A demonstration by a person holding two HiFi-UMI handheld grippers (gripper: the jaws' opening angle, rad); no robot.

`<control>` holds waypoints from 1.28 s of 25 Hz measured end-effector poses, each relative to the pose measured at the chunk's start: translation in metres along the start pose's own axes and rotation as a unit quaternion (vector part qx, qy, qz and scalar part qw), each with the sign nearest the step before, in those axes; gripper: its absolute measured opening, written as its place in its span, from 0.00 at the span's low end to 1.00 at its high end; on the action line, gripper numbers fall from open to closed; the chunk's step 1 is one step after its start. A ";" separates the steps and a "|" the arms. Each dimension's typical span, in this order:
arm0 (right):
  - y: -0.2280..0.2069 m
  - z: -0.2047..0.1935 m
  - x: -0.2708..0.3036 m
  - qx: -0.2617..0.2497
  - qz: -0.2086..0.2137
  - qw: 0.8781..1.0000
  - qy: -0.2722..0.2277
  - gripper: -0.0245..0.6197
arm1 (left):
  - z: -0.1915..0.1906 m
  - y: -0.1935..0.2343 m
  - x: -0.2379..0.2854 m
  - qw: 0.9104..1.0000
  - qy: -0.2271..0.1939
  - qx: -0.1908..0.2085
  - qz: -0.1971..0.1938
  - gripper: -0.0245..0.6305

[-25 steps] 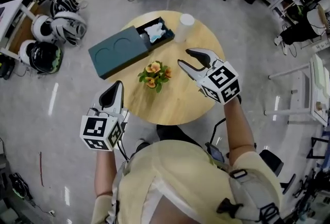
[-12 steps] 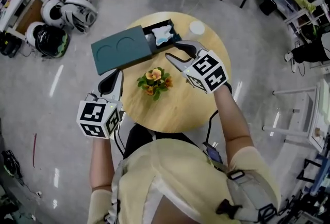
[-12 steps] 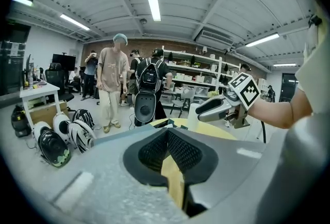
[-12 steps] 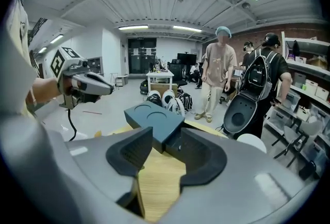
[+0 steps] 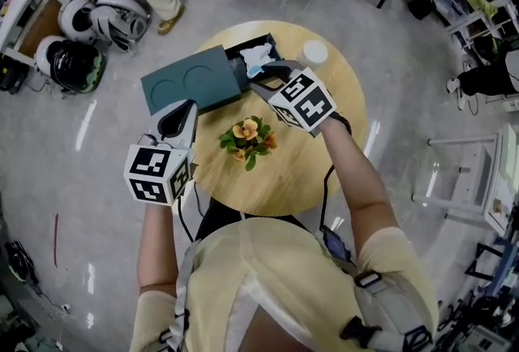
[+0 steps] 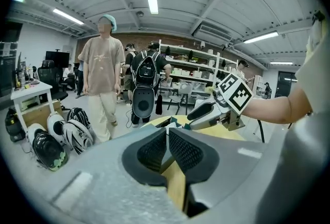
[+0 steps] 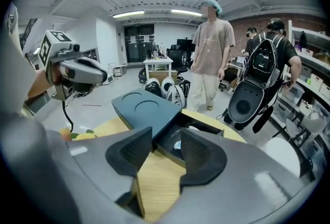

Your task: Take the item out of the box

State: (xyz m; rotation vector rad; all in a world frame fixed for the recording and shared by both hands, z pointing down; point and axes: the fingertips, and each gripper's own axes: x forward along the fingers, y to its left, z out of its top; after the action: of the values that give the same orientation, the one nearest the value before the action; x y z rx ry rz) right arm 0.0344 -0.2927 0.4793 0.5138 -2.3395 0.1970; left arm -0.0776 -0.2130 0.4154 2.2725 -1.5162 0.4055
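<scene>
Item (image 5: 254, 57): pale crumpled packet in open end of box (image 5: 190, 81), 11 o'clock on table (image 5: 324, 139). Right gripper (image 5: 257, 76) there: jaws apart, just opening wider, empty. Left gripper (image 5: 185, 109): clenched, empty, 8 o'clock. Likely light, soft, crushable; pinch raised fold gently.

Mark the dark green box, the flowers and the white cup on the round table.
dark green box (image 5: 188, 81): head view, on the middle of its lid.
flowers (image 5: 244, 130): head view, on an orange bloom.
white cup (image 5: 313, 52): head view, on its round top.
</scene>
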 end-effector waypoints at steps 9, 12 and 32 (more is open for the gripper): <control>-0.016 -0.014 0.048 0.016 -0.013 0.998 0.064 0.33 | -0.001 0.015 0.043 0.999 0.016 0.000 -0.045 0.07; -0.026 -0.019 0.061 0.008 -0.024 0.996 0.089 0.33 | -0.004 0.021 0.054 0.998 0.023 0.001 -0.050 0.07; -0.044 -0.057 0.110 0.000 -0.003 0.971 0.239 0.42 | -0.021 0.043 0.086 0.997 0.041 -0.021 -0.068 0.07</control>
State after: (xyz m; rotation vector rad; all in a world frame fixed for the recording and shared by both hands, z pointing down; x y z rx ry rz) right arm 0.0160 -0.3506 0.5959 0.4189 -1.8666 0.2837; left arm -0.0853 -0.2885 0.4778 2.2803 -1.3093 0.4180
